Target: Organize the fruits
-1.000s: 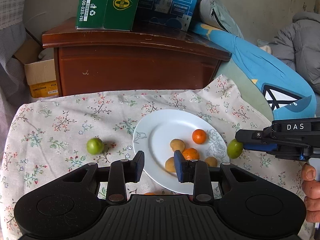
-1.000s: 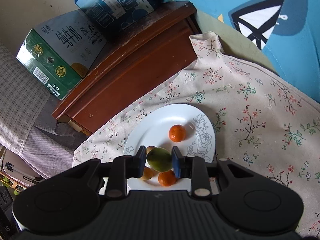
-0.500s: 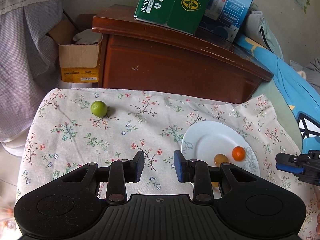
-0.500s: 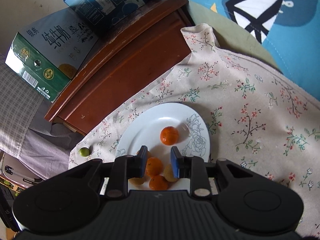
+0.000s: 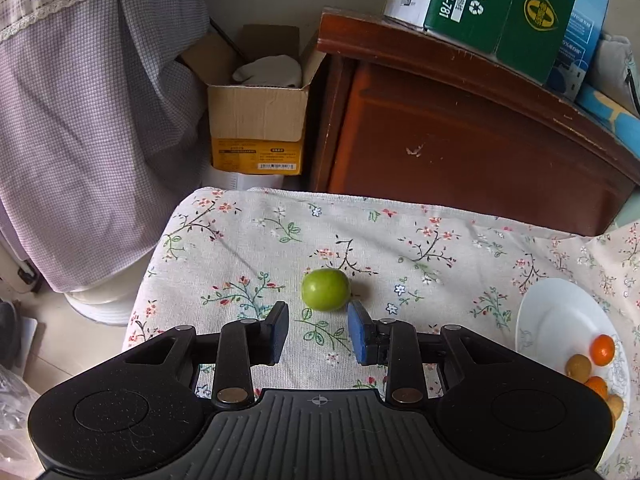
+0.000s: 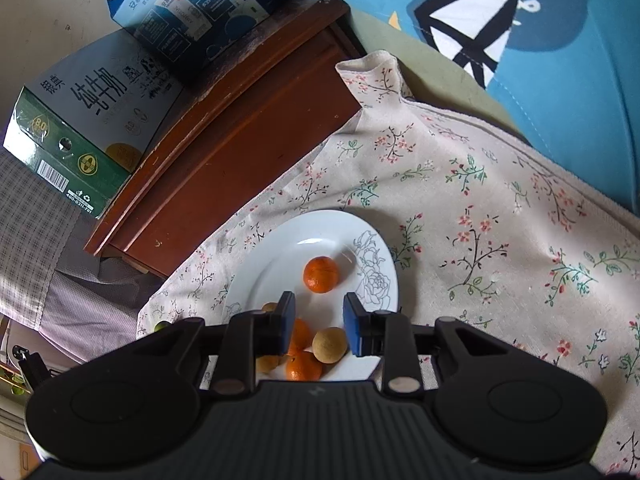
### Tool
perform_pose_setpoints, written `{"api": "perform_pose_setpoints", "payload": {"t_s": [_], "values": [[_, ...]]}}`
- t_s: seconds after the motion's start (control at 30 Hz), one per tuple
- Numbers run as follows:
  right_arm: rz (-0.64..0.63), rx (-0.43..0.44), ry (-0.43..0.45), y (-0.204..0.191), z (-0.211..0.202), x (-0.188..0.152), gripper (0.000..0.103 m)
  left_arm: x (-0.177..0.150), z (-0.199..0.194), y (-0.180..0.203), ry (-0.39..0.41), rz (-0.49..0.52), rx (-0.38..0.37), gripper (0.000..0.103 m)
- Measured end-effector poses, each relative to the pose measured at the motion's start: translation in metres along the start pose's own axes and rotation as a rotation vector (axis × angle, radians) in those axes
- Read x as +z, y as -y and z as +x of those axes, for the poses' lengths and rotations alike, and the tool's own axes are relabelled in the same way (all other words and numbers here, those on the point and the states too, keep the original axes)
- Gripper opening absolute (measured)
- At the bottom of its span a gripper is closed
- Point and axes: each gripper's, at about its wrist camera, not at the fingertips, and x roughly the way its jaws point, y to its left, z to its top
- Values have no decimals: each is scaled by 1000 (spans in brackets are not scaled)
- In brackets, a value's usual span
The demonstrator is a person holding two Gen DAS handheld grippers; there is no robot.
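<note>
- The left gripper [image 5: 318,330] has its jaws spread wide with nothing between them, and the green fruit [image 5: 325,289] lies just beyond the blue pads [image 5: 357,338], near their centre line but a touch toward the right one
- The right gripper [image 6: 318,324] is likewise spread and empty, hanging over the near part of the white plate [image 6: 280,256], with the piled fruit under and behind its pads
- The step in hand, as I judge it, is fetching that last loose fruit; to do it well, ease the left tool forward and slightly down until the pads flank the fruit's widest part, then squeeze gently
- A round fruit on cloth will likely roll if one pad nudges it first, so centring before closing matters; the grip should sit at the middle, not the top, or it may squirt out
- The floral cloth [image 5: 420,240] could bunch if the pads drag on it, so keep them just off the fabric
- The green fruit is smooth, glossy and evenly pale green, about round, with a soft shadow on its right; it rests on the cloth well to the left of the plate [image 5: 552,312]
- On the plate lie orange citrus [image 6: 321,274] and tan-yellow round fruits [image 6: 329,345], grouped toward its near side; the far side stays bare, which looks a fair spot for the green one
</note>
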Motion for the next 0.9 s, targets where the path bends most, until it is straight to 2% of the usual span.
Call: {"api": "perform_pose_setpoints", "payload": {"t_s": [0.13, 0.2, 0.33, 0.5, 0.9], "values": [[-4, -7, -6, -1, 1, -1, 28, -1, 10, 11, 20, 69, -33, 31], [-6, -9, -10, 0, 1, -2, 28, 0, 15, 14, 24, 102, -9, 32], [-4, -16, -10, 1, 1, -1, 28, -1, 27, 7, -5, 63, -19, 32], [-8, -13, -20, 0, 3, -1, 28, 0, 29, 8, 15, 69, -44, 32], [1, -24, -32, 3, 4, -2, 29, 1, 35, 17, 27, 134, -23, 32]]}}
